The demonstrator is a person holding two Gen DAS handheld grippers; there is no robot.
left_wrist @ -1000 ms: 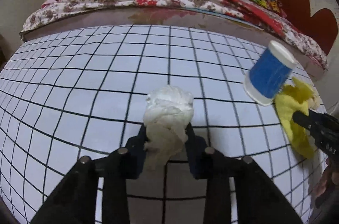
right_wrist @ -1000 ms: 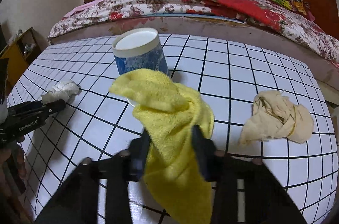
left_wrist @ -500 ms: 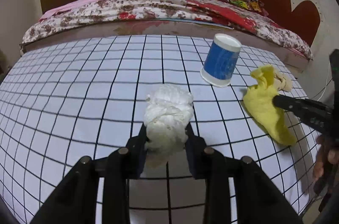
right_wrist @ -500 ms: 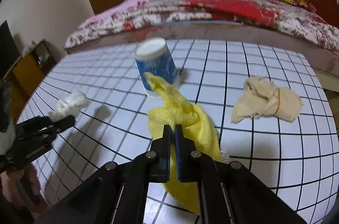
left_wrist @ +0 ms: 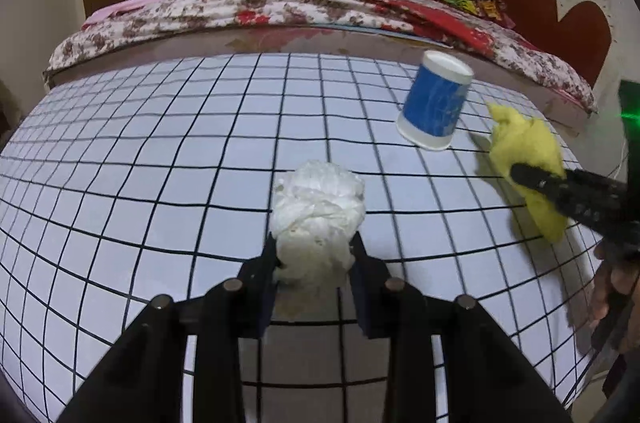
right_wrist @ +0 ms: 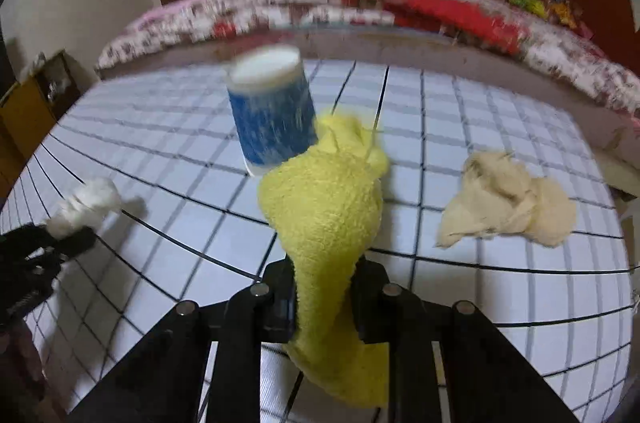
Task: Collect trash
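My left gripper (left_wrist: pixel 314 263) is shut on a crumpled white tissue wad (left_wrist: pixel 320 207), held above the grid-patterned table (left_wrist: pixel 160 183). My right gripper (right_wrist: pixel 324 287) is shut on a yellow cloth (right_wrist: pixel 324 207) that hangs between its fingers, held above the table. An upside-down blue paper cup (left_wrist: pixel 436 107) stands on the table just beyond the yellow cloth; it also shows in the right wrist view (right_wrist: pixel 272 115), blurred. From the left view the right gripper (left_wrist: pixel 520 175) holds the yellow cloth (left_wrist: pixel 524 143) at far right. From the right view the left gripper (right_wrist: pixel 72 243) holds the tissue (right_wrist: pixel 88 203) at far left.
A crumpled beige cloth (right_wrist: pixel 508 199) lies on the table at the right. A bed with floral and red blankets (left_wrist: pixel 320 3) runs along the table's far edge. A wooden cabinet (right_wrist: pixel 28 111) stands at the left.
The right gripper has moved closer to the blue cup with the yellow cloth, and its view is motion-blurred. The left gripper still holds the tissue and has shifted slightly.
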